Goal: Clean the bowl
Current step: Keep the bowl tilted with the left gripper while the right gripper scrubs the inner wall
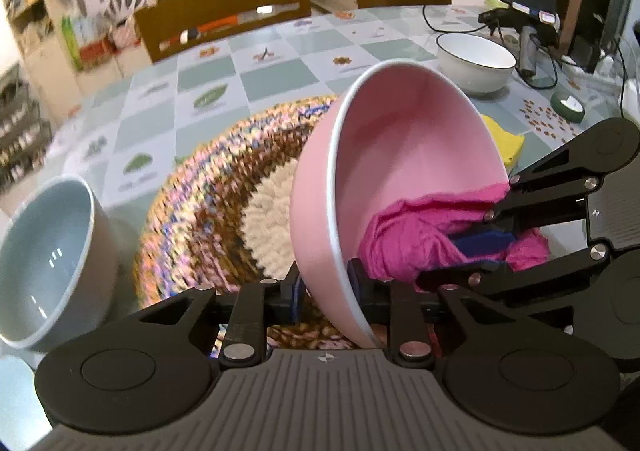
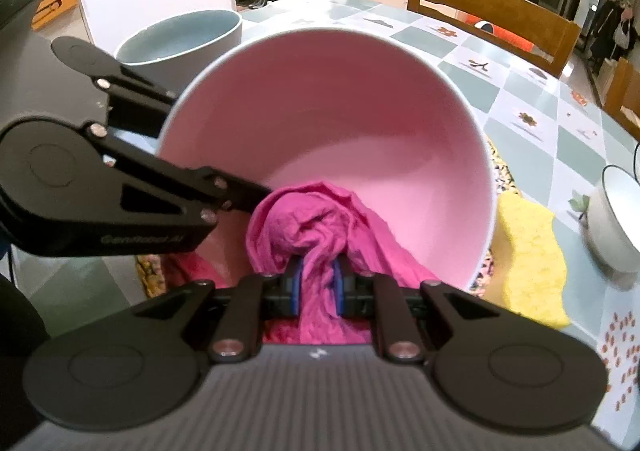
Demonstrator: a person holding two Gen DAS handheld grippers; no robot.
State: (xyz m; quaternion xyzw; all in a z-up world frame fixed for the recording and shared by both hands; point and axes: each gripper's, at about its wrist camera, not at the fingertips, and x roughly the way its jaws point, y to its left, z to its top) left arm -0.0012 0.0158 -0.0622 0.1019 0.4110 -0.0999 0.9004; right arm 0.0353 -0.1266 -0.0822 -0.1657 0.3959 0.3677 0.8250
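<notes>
While the left gripper (image 1: 326,287) has its fingers clamped on the rim of the pink bowl (image 1: 404,155), tipped up over the woven mat (image 1: 224,187), the right gripper (image 2: 318,283) pinches a magenta cloth (image 2: 316,223) inside it. I'd say sweep the cloth around the whole wall, pressing lightly so the rim grip doesn't slip.

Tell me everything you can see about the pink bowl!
The pink bowl is smooth and glossy, like glazed ceramic, with a thin white rim. It is tipped on its side above the woven mat, its opening facing the right gripper. The left gripper pinches its lower rim between blue-padded fingers. A crumpled magenta cloth, held by the right gripper, presses inside it. It looks clean.
</notes>
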